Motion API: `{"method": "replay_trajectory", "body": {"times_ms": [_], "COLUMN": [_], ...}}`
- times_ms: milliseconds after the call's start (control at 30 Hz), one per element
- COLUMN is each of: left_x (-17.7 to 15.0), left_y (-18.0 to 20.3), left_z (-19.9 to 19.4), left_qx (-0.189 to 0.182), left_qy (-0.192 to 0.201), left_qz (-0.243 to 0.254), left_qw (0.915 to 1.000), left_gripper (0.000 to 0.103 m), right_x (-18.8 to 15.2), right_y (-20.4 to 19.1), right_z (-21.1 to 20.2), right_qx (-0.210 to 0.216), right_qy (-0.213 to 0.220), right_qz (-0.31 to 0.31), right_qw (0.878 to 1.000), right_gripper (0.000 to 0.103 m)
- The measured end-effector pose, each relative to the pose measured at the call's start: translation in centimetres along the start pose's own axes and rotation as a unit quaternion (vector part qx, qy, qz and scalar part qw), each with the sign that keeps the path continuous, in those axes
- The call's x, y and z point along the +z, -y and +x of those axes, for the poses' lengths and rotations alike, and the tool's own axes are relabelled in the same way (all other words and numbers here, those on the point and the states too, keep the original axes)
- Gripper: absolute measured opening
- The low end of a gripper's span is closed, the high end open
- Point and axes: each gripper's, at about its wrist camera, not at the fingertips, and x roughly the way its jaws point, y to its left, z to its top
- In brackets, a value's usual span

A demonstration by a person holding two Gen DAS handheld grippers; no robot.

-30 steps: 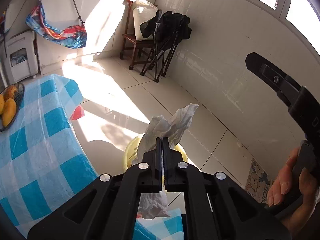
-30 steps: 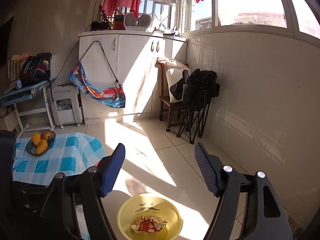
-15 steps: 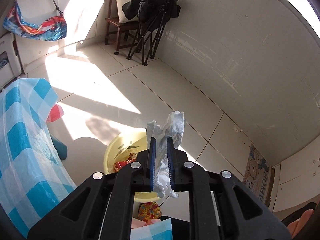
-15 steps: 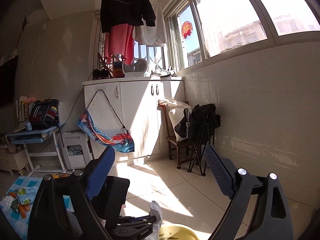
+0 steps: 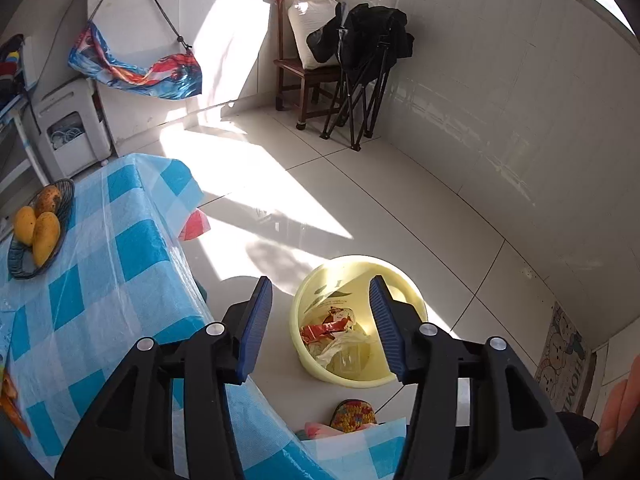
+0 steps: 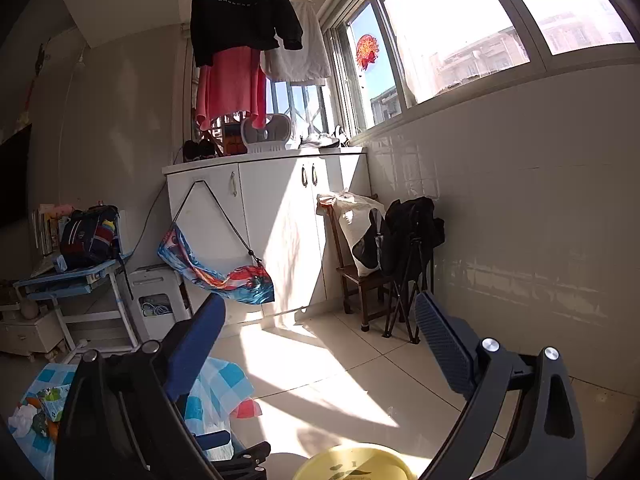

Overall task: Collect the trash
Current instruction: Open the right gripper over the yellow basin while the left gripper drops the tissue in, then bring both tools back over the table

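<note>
Since what we are gathering is crumpled wrappers and tissue, we judge it light, soft and easily squashed, best pinched at a bunched fold rather than a flat edge. Some trash (image 5: 334, 330) already lies inside the yellow basin (image 5: 408, 300) on the floor; more litter (image 6: 30, 414) sits on the checked tablecloth (image 5: 100, 264), left of the basin. Above the basin our left gripper (image 5: 320, 320) hangs with its jaws opening and nothing between them. Our right gripper (image 6: 320, 344) is spreading wide and empty, pointing across the room beyond the basin.
</note>
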Motion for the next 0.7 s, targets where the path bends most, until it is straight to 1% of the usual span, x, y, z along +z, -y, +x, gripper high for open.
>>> {"method": "replay_trajectory", "body": {"times_ms": [333, 567, 700], "left_x": [-2.4, -4.0, -4.9], "left_y": [-3.5, -6.4, -7.7], "left_z": [-5.1, -8.0, -9.0], "left_qx": [0.052, 0.077, 0.090], "left_qy": [0.027, 0.038, 0.041], "left_qz": [-0.018, -0.045, -0.059], "left_qw": [0.9981, 0.9953, 0.9934], "left_gripper": [0.058, 0.062, 0.066], "right_x": [-0.5, -0.8, -1.0], "right_y": [-2.6, -5.0, -6.3], "right_z": [0.5, 1.0, 1.2], "right_qx": [0.029, 0.051, 0.063], "right_qy": [-0.016, -0.027, -0.032], "right_qz": [-0.026, -0.053, -0.068], "right_qw": [0.999, 0.997, 0.995], "right_gripper": [0.092, 0.093, 0.093]}}
